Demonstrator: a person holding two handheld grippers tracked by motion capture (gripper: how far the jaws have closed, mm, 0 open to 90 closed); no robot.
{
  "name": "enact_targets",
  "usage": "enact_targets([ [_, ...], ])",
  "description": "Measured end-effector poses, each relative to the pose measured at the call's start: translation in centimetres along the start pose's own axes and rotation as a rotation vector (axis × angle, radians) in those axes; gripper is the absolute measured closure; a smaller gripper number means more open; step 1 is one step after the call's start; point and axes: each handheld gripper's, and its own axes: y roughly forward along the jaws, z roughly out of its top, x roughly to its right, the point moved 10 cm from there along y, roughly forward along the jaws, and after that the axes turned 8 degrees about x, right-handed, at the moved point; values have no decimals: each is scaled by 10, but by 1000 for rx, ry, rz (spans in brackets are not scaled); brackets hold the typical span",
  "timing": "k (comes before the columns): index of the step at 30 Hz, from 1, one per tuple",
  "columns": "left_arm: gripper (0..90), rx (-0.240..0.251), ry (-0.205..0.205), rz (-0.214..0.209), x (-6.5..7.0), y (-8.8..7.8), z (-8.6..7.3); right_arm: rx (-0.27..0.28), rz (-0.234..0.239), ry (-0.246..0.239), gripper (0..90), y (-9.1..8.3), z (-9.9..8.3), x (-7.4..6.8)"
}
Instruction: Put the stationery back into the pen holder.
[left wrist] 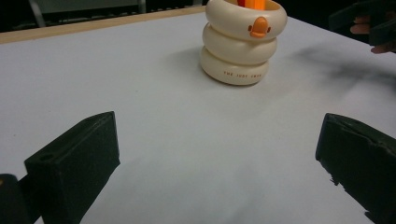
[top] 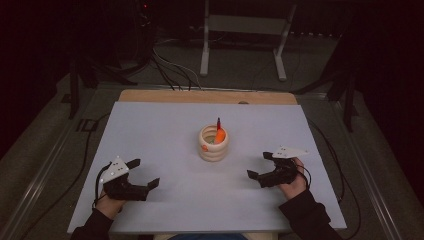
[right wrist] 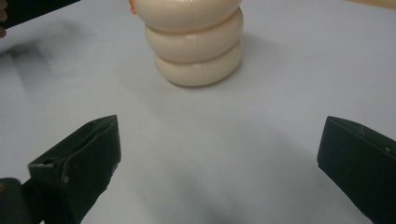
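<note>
Both grippers [top: 142,173] [top: 260,166] spread wide, empty, flanking cream ringed holder [top: 213,145] mid-table [top: 150,125] — likely stiff, smooth, slippery; orange pen [top: 219,134] inside — light, pinch its upper shaft.

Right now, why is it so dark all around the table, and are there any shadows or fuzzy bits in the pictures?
High view: light falls on the white table, while the room behind stays nearly black. Left gripper view: a smudgy grey shadow lies on the table right of the cream pot, and the near black fingers look soft. Right gripper view: the pot casts a faint shadow, and the picture is slightly fuzzy.
</note>
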Motion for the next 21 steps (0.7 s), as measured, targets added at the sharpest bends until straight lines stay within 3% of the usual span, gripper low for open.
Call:
enact_targets([
  [8, 3, 1, -3, -4, 0, 0, 0, -12, -31, 30, 0, -17, -18, 10],
  [21, 3, 1, 1, -9, 1, 0, 0, -16, -141, 96, 0, -50, -38, 37],
])
